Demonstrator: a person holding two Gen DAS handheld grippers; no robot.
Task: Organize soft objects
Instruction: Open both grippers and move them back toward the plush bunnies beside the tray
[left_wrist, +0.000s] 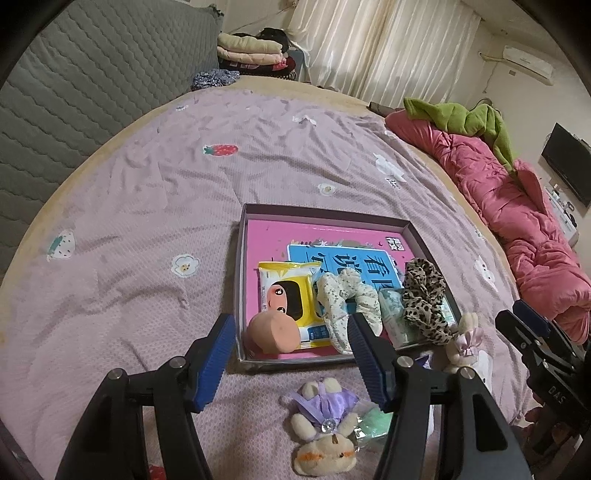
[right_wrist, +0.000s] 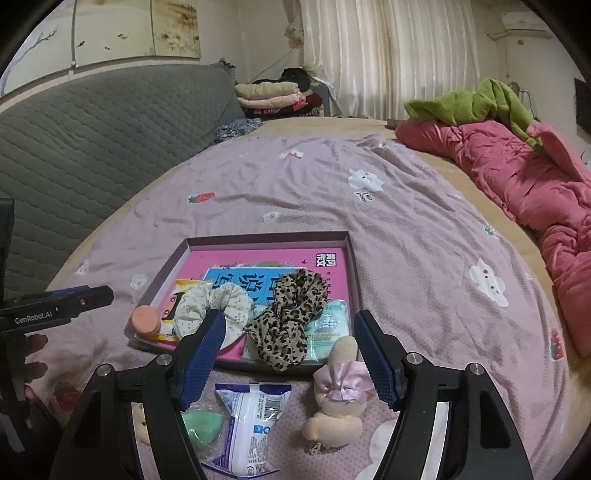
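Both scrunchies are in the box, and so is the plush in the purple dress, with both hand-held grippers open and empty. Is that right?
Not quite. The plush in the purple dress lies on the bedspread in front of the box, not in it; the left wrist view shows this. The rest holds: the floral scrunchie and leopard scrunchie are in the box, and the left hand-held gripper and right hand-held gripper are open and empty.

Tray (left_wrist: 242, 258): shallow box with a pink printed floor, sitting at lower centre of the left wrist view.
Peach sponge (left_wrist: 273, 334): lying in the tray's near left corner.
Yellow wipes pack (left_wrist: 290, 295): lying flat beside the sponge.
Floral scrunchie (left_wrist: 347, 302): resting mid-tray.
Leopard scrunchie (left_wrist: 424, 299): draping over the tray's right side.
Purple-dressed plush (left_wrist: 325, 424): lying below the tray.
Pink-bowed plush (right_wrist: 340, 398): lying below the tray, lower centre of the right wrist view.
Green sponge (right_wrist: 201, 430), white packet (right_wrist: 251, 424): lying lower centre.
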